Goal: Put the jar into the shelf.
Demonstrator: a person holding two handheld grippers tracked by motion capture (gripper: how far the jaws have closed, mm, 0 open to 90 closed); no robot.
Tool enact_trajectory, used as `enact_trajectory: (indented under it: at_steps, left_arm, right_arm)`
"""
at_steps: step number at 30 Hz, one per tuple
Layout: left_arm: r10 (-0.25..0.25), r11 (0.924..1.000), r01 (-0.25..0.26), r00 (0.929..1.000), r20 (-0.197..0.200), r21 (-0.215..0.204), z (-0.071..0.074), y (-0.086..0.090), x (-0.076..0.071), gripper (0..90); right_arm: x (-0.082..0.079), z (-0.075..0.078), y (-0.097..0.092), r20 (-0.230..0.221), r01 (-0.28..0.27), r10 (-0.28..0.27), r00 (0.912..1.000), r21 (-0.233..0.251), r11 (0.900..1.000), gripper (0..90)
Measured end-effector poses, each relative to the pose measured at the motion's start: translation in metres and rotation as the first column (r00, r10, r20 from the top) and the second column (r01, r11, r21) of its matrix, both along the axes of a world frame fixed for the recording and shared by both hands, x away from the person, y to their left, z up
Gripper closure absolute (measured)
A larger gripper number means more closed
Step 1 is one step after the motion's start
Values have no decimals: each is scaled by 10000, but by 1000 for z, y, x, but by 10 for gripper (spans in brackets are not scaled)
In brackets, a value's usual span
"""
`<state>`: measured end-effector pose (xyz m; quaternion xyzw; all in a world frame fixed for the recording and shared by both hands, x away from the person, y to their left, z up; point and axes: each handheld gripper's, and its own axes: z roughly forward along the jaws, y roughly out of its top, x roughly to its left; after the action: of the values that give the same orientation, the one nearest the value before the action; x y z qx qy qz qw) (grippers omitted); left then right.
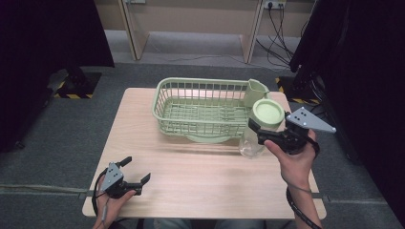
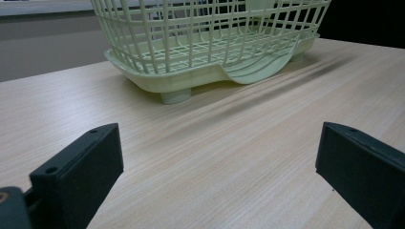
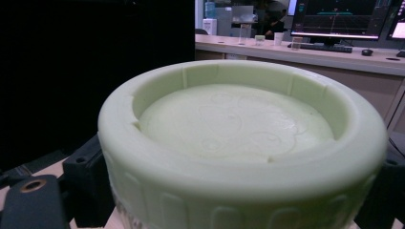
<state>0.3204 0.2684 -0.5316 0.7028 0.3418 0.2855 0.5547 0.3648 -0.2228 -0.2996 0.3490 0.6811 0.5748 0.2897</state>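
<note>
- Left gripper [image 1: 135,172]: held low over the near left part of the table [image 1: 191,176]. Its jaws stand wide apart with bare wood between them; nothing is gripped.
- Ahead of that gripper, well beyond its jaws, stands the green basket [image 2: 205,52], seen in its own view resting on short feet with a curved lip on the near side.
- Right gripper [image 1: 260,133]: held by the person's right hand [image 1: 296,160] at the right side of the table, the grey three-cornered plate [image 1: 309,120] on top.
- Its jaws sit on either side of the jar [image 1: 255,138], just under the lid [image 3: 239,143]. The clear body hangs below the jaws, and the base appears to meet the tabletop.
- From the right gripper view the black jaws flank the lid left and right, pressed against it; the gripper is clamped on the jar.
- The jar stands just beside the basket's right end, near the green cup [image 1: 255,91] at the basket's far right corner.
</note>
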Motion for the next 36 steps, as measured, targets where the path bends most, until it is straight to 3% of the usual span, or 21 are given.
enact_trajectory:
  at_steps: [12,36]
  left_arm:
    - [-18,10000,18,10000,3,-44,0,0,0,17]
    - [-45,10000,45,10000,12,-55,0,0,0,17]
  right_arm:
    - [36,19,26,116,-99,98,9999,108,9999,114]
    - [95,35,59,-109,57,-53,9999,331,9994,114]
